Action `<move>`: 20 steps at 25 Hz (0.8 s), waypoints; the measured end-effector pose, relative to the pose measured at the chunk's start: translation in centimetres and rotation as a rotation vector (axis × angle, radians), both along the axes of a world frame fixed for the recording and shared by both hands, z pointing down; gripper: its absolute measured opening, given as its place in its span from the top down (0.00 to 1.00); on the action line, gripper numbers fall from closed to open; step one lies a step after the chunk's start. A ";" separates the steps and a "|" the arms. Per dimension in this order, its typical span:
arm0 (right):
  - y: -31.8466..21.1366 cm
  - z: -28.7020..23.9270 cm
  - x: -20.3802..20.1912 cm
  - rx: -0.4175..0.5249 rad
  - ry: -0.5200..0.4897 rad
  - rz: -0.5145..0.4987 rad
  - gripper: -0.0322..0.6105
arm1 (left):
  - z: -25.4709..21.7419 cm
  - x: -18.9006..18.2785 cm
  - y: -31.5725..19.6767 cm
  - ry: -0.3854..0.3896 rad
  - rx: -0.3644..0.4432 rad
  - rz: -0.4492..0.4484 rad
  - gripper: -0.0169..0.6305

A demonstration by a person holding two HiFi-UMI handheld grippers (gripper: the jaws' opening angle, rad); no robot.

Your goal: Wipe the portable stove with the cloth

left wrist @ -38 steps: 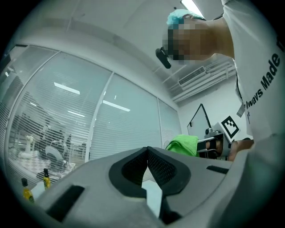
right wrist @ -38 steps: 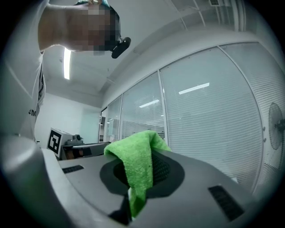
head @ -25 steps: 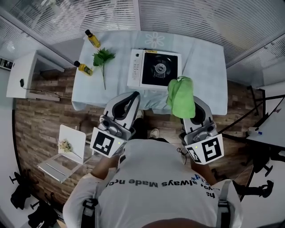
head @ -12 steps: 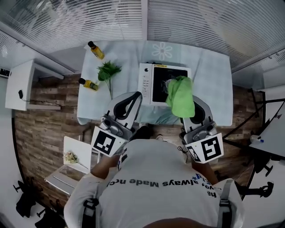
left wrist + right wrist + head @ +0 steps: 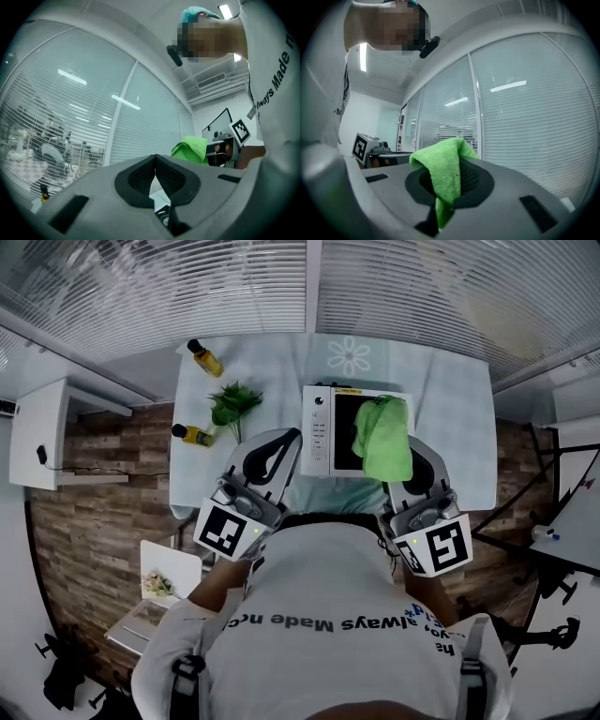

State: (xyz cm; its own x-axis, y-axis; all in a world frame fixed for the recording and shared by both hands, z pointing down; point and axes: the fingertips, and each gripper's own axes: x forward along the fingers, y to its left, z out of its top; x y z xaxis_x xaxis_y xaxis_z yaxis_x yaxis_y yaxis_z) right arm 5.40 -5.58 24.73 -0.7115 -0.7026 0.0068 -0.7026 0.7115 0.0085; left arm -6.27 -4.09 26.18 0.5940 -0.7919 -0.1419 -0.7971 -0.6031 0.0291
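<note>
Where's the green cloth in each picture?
Head view: right of centre, the green cloth shows against the portable stove.
Left gripper view: right of centre, beyond the shut left gripper.
Right gripper view: in the middle, pinched in the right gripper.
Shared landmark: the window blinds, seen in all three.

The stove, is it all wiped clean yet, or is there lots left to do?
Not yet. Done: the green cloth is picked up, pinched between the right gripper's fingers. In hand: in the head view the cloth hangs over the portable stove's dark top, bunched up rather than pressed flat. Left: the wiping itself, which doesn't look started. The left gripper is shut on nothing.
</note>
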 end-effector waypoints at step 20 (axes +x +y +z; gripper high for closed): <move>-9.0 16.7 -7.1 0.030 0.564 -0.116 0.91 | 23.5 -1.7 -6.9 -0.254 -0.355 0.038 0.95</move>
